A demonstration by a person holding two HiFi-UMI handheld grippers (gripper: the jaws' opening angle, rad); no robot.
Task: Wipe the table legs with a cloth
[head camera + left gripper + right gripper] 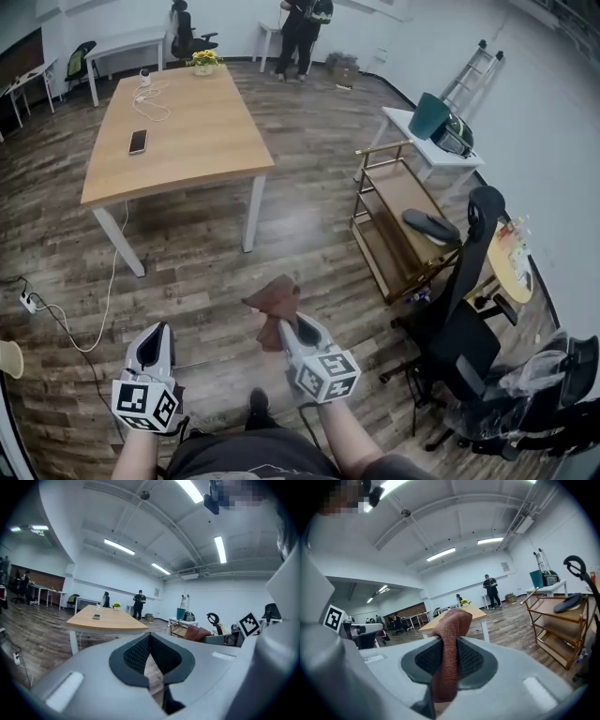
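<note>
- Head view, arms: we see both forearms reaching forward from the bottom edge, held low over the wood floor (pixel 309 187), each gripper pointing ahead towards the table (pixel 187 122).
- Left gripper (pixel 155 339): it is at the lower left with its marker cube towards us. In the left gripper view its jaws (pixel 150 639) meet at the tips with nothing between them.
- Right gripper (pixel 286 328): it is just right of centre and slightly further forward than the left. In the right gripper view its jaws (pixel 447 653) are clamped on the cloth (pixel 454 620).
- Cloth (pixel 274 300): reddish-brown, it bunches up above the right jaws and is well apart from the near table legs (pixel 253 214).
- Head view only: we record a phone (pixel 138 142) and a pot of flowers (pixel 203 59) on the tabletop. A power strip (pixel 28 302) lies on the floor at the left, a black office chair (pixel 469 309) stands at the right, and a shoe (pixel 258 401) shows between the arms.
- Left gripper view only: the table edge (pixel 105 620) is side on, with the cloth (pixel 199 633) and the right gripper's marker cube (pixel 249 624) off to the right under ceiling lights.
- Right gripper view only: the left gripper's marker cube (pixel 333 618) is at the left, one white table leg (pixel 485 630) stands beside the cloth, and a wooden cart (pixel 553 625) is seen side on at the right.
</note>
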